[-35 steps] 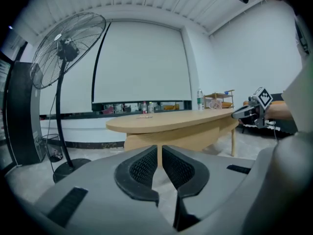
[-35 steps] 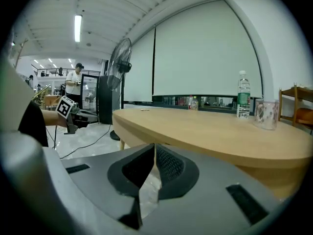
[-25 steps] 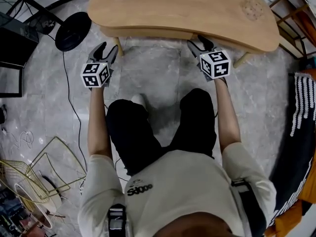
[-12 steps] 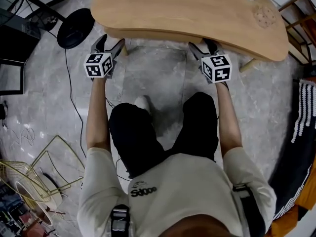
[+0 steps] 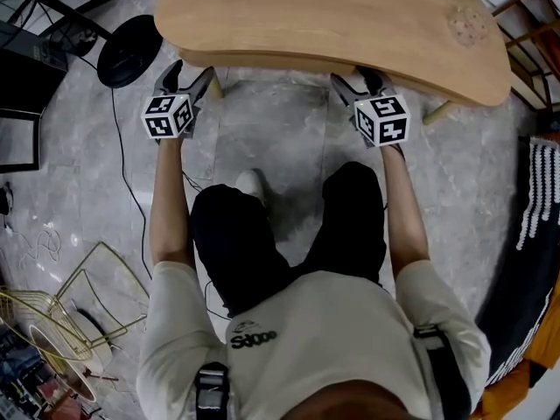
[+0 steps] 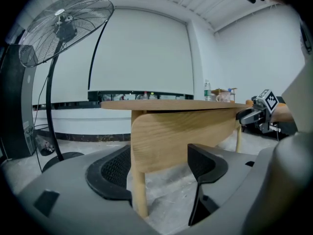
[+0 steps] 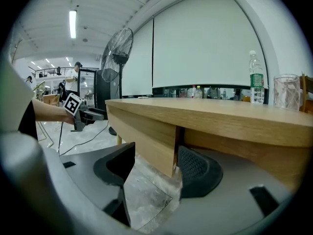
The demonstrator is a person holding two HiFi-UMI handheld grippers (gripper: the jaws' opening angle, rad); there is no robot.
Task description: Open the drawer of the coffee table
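A light wooden coffee table (image 5: pixel 332 16) stands in front of the seated person, and its drawer front (image 5: pixel 262 59) runs below the near edge. At the drawer front's left end, beside a table leg (image 6: pixel 140 190), my left gripper (image 5: pixel 188 73) is open. The rounded end of the panel (image 6: pixel 181 136) stands between the wide jaws of that left gripper (image 6: pixel 159 168). My right gripper (image 5: pixel 357 77) is open at the right end. In the right gripper view the panel's cut end (image 7: pixel 146 136) sits between the jaws of the right gripper (image 7: pixel 156 170), near the right pad (image 7: pixel 195 173).
A standing fan (image 6: pixel 63 28) has its black base (image 5: pixel 129 52) on the floor left of the table, with a cable trailing from it. A water bottle (image 7: pixel 257 80) and a glass (image 7: pixel 287 93) stand on the tabletop. A wire basket (image 5: pixel 52 322) lies at lower left, a striped cloth (image 5: pixel 534 191) at right.
Both grippers have moved forward to the table's front, the left one farther, and their jaws have spread wider around the ends of the drawer front.
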